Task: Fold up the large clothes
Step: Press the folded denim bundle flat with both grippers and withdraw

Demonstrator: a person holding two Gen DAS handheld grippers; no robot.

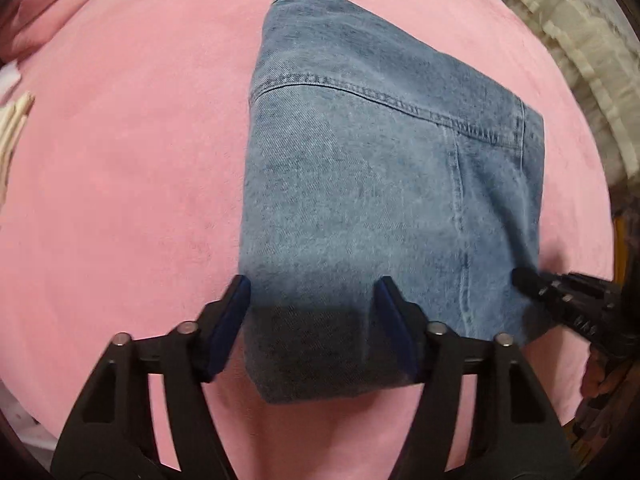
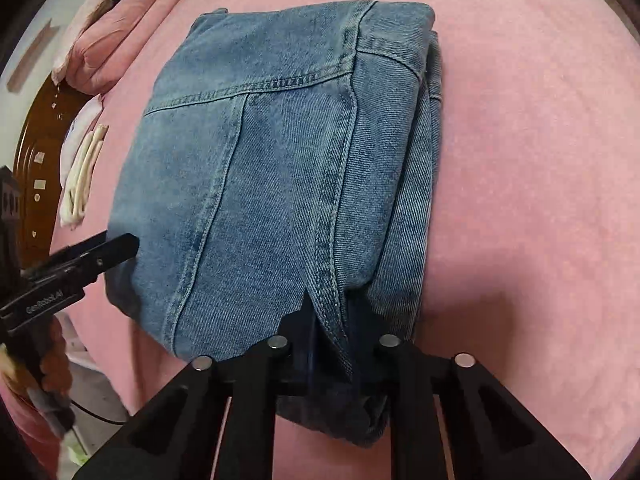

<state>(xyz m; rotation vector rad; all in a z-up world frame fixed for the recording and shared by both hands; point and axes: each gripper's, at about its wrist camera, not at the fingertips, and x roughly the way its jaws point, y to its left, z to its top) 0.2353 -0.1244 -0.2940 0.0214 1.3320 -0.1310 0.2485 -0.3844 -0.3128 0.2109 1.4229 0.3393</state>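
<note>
A blue denim garment (image 1: pixel 372 184) lies folded into a thick rectangle on a pink bed cover (image 1: pixel 120 200); it also shows in the right wrist view (image 2: pixel 260 184). My left gripper (image 1: pixel 314 292) is open, its jaws wide apart over the near left edge of the denim. My right gripper (image 2: pixel 332 320) sits at the near right corner with the folded layers between its jaws, which stand partly apart; whether it pinches the cloth cannot be told. The right gripper also shows in the left wrist view (image 1: pixel 560 292), and the left gripper in the right wrist view (image 2: pixel 100 252).
Pink pillows (image 2: pixel 108 36) lie at the head of the bed. A folded cream cloth (image 2: pixel 80 180) lies at the bed's edge by a brown wooden headboard (image 2: pixel 36 148). A white ruffled fabric (image 1: pixel 568 48) lies beyond the bed.
</note>
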